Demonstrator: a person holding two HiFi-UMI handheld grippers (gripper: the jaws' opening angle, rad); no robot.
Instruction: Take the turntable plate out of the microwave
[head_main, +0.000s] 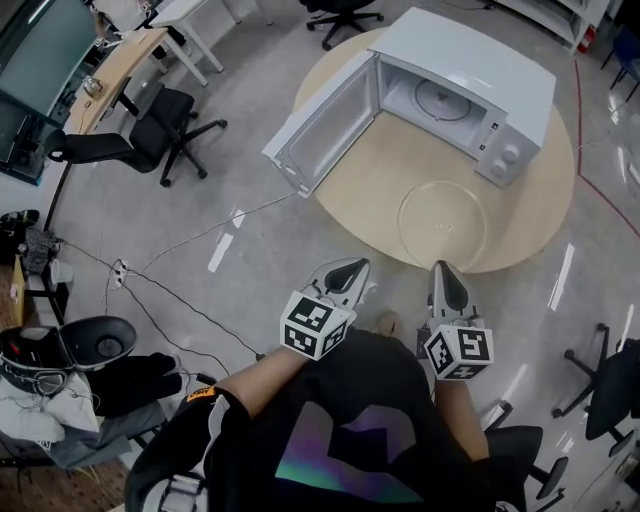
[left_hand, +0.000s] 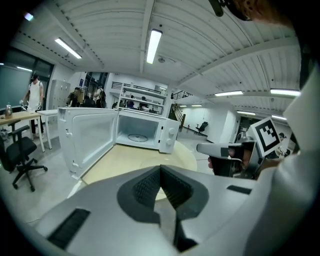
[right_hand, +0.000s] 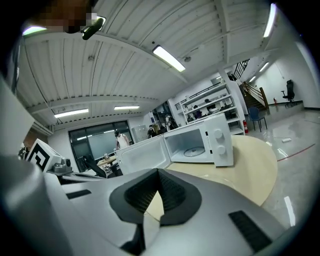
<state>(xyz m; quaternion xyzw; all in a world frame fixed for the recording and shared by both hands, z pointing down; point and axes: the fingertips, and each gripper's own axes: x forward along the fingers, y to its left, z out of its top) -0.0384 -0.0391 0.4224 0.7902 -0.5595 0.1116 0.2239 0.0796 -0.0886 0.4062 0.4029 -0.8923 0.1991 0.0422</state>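
The clear glass turntable plate (head_main: 441, 222) lies flat on the round wooden table (head_main: 370, 200), in front of the white microwave (head_main: 470, 70). The microwave's door (head_main: 325, 125) stands wide open, and only the roller ring (head_main: 443, 100) shows on its floor. Both grippers hover off the table's near edge, close to the person's body. My left gripper (head_main: 350, 268) (left_hand: 160, 167) is shut with nothing in it. My right gripper (head_main: 445, 270) (right_hand: 157, 171) is shut and empty as well. Both gripper views look toward the open microwave (left_hand: 145, 130) (right_hand: 200, 142).
A black office chair (head_main: 150, 130) stands left of the table beside a wooden desk (head_main: 115, 70). A cable (head_main: 200, 235) runs across the floor to a power strip. Bags and clothes (head_main: 70, 370) lie at lower left. More chairs stand at the right edge (head_main: 600, 380).
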